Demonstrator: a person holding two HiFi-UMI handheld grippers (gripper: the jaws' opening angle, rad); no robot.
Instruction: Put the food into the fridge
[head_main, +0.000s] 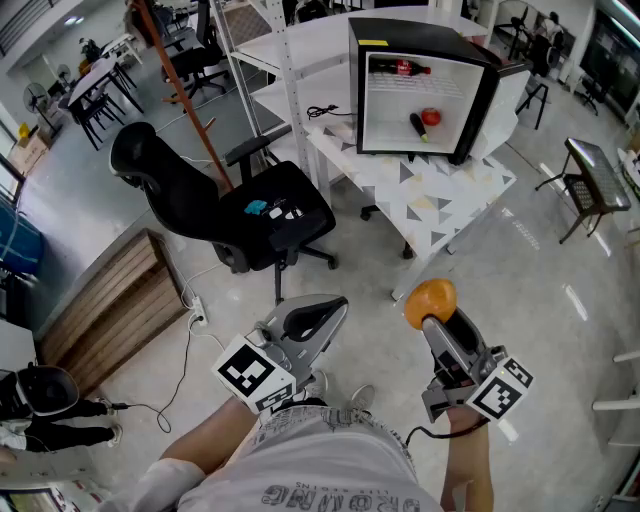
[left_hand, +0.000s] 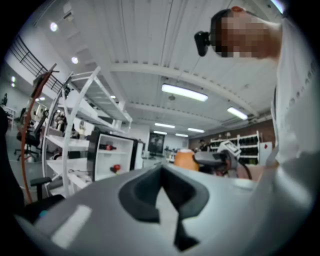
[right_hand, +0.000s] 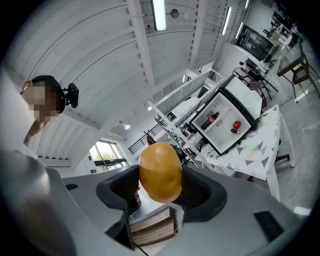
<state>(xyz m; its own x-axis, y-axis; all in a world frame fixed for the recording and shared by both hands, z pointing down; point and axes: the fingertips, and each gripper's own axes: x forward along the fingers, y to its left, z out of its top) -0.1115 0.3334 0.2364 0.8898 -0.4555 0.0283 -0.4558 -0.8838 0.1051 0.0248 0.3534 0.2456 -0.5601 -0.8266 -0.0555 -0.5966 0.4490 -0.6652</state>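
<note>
**Spotter:** Closest to you, your right gripper (head_main: 432, 322) is pinching the orange food (head_main: 430, 298) between its pads, with the jaws spread wide around it. In the right gripper view the piece's long axis runs out along the jaws, and its far end sits past the tips.

**Operator:** And my left?

**Spotter:** Your left gripper (head_main: 318, 315) hangs beside the right one at about the same reach, jaws pressed together on nothing. I judge it has no part in this carry.

**Operator:** Where's the fridge from here?

**Spotter:** Well apart, ahead of you. First comes the black office chair (head_main: 270, 215), ahead of your left gripper. Past it is the patterned table (head_main: 440, 195), and on that stands the fridge (head_main: 478, 95), its open front turned toward you. It lies almost straight ahead of your right gripper, a touch to the left. That makes your right hand the nearer one, and its way over the floor should miss the chair.

**Operator:** Room inside?

**Spotter:** A bottle (head_main: 400, 69) lies on the upper shelf. A red round piece (head_main: 430, 117) and a dark one (head_main: 418, 127) sit just beside each other on the lower shelf, toward its right. The left half of that shelf looks free, so I'd aim there, leading with the food's far end.
</note>
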